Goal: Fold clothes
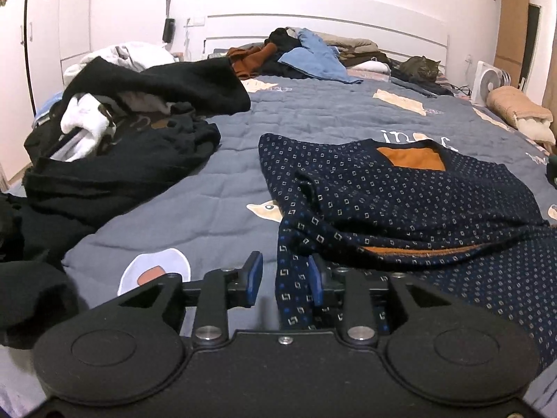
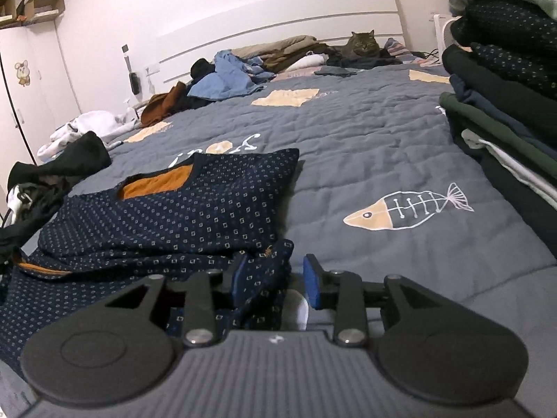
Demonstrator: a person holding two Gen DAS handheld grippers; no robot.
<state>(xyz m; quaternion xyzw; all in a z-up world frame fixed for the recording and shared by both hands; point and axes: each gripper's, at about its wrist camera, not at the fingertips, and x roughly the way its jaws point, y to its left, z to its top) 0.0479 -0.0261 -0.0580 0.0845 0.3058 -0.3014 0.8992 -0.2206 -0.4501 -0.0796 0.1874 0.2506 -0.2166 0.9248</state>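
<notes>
Patterned sweater (image 1: 410, 202) lies partly folded on the bed (image 1: 313, 118), lower right of the left view, lower left of the right view. Left tool (image 1: 283, 278) and right tool (image 2: 275, 282) each part-open, a sweater edge loose between the pads, not pinched. Soft, light, floppy knit; will sag. Best grabbed at folded edge corners.

Navy dotted sweater (image 1: 417, 195), orange lining, lies half-folded on my grey bed quilt (image 1: 313, 111), neck away.
</notes>
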